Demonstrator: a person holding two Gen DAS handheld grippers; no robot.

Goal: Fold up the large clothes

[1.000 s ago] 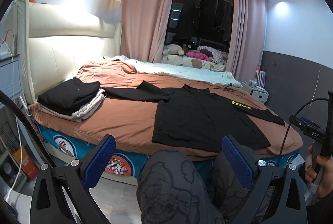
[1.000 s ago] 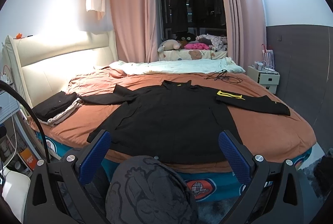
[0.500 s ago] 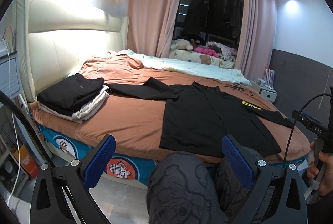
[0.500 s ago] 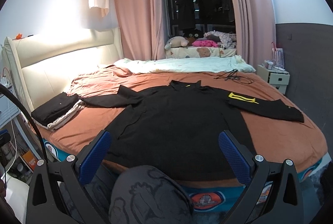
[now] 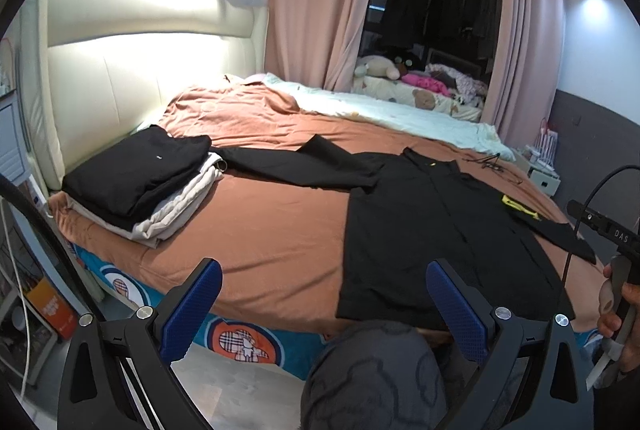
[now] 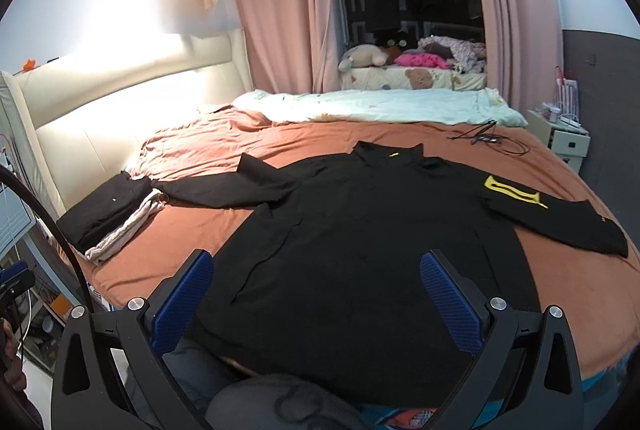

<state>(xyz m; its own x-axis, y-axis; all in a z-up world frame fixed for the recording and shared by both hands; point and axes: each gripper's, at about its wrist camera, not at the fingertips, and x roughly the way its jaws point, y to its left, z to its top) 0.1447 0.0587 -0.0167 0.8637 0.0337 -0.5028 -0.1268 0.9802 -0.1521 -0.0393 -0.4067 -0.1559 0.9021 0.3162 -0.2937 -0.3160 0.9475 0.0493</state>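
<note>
A large black long-sleeved garment (image 6: 360, 230) lies spread flat on the brown bedsheet (image 6: 560, 282), collar away from me, both sleeves out to the sides. Its right sleeve carries a yellow mark (image 6: 514, 190). In the left wrist view the same garment (image 5: 448, 230) lies right of centre. My left gripper (image 5: 322, 306) is open above the bed's near edge, left of the hem, holding nothing. My right gripper (image 6: 316, 298) is open just over the hem, empty. A hand at the right edge holds the other gripper's handle (image 5: 616, 270).
A stack of folded clothes (image 5: 136, 178), black on top of pale, sits at the bed's left corner by the cream headboard (image 5: 132, 70). A pale blanket (image 6: 380, 106) and a cable (image 6: 488, 140) lie at the far side. My knee (image 5: 372, 378) is below the grippers. A nightstand (image 6: 568, 136) stands right.
Both grippers have moved forward and closer to the bed, so the garment looms larger. Both stay open and the garment has not moved.
</note>
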